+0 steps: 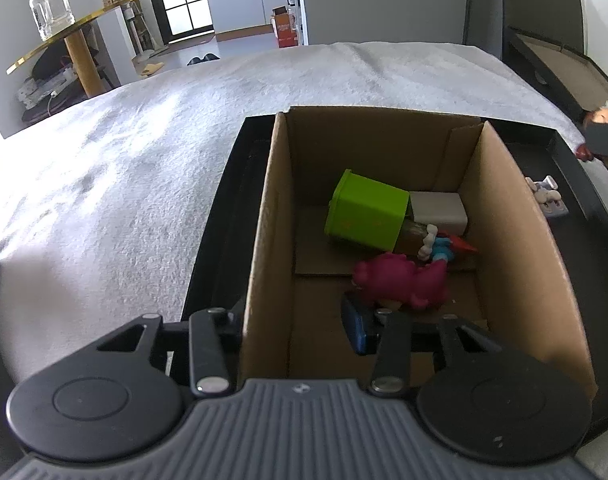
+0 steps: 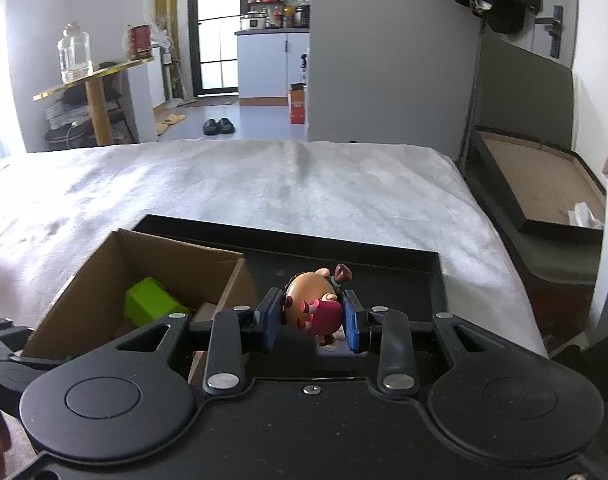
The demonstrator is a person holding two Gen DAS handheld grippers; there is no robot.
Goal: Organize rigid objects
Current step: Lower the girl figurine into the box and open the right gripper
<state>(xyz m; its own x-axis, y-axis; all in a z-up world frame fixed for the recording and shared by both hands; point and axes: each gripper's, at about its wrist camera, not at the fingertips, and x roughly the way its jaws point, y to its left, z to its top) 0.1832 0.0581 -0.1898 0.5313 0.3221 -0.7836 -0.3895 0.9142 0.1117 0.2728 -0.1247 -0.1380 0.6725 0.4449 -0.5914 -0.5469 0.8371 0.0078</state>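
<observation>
Found right tongs (image 2: 314, 320) clamped on a small figurine (image 2: 312, 312) with a round tan head and a red body, blue pads pressed against both its sides. Observed the figurine tilted on its side in the grip, above the black tray (image 2: 404, 264), just right of the cardboard box (image 2: 83, 280).

Found left tongs (image 1: 295, 316) apart at the near left corner of the box, straddling its left wall: right pad (image 1: 358, 328) inside and clear of the cardboard, left pad hidden behind the wall. Nothing gripped.

Recorded inside the box, towards its far right:
- a green tin (image 1: 364, 212) lying on its side;
- a white block (image 1: 440, 208) just right of it, against the right wall;
- a pink toy (image 1: 400, 280) nearer;
- a small blue, red and white figure (image 1: 440, 246) between the tin and the pink toy.

Noted the box standing in the tray, and the tray resting on a bed with a white cover (image 1: 123, 180). Logged one small pale figure (image 1: 546, 196) lying in the tray to the right of the box. Could not make out its details.
</observation>
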